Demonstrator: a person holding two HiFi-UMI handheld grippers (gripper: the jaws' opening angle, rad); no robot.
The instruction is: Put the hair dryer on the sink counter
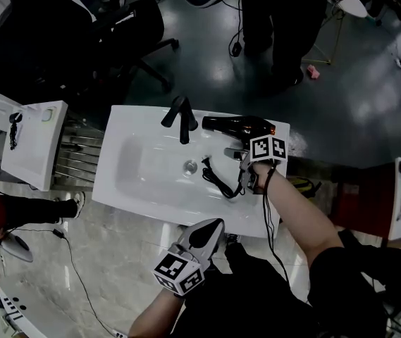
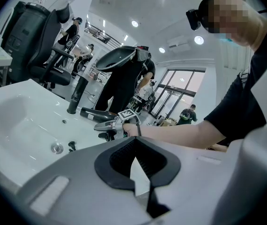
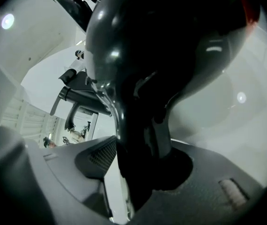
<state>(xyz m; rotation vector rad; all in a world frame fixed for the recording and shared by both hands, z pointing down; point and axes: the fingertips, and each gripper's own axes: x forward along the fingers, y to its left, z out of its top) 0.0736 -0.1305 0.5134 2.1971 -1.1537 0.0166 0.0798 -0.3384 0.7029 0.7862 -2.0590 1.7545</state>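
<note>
Looks nearly finished, with the hair dryer [image 1: 239, 125] lying on the sink counter [image 1: 151, 196] beside the faucet [image 1: 181, 118], right gripper [image 1: 239, 162] jaws parted round its handle, seemingly not pinching, left gripper [image 1: 211, 232] closed on nothing; leaves only backing away.

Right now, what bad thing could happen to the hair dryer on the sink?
1. The hair dryer lies close to the back edge of the sink counter, and its handle sits between the right tool's parted jaws. A crooked pull-away might nudge it off.
2. Its cord curls beside the drain, where it might get wet or snag the tool as it leaves.
</note>
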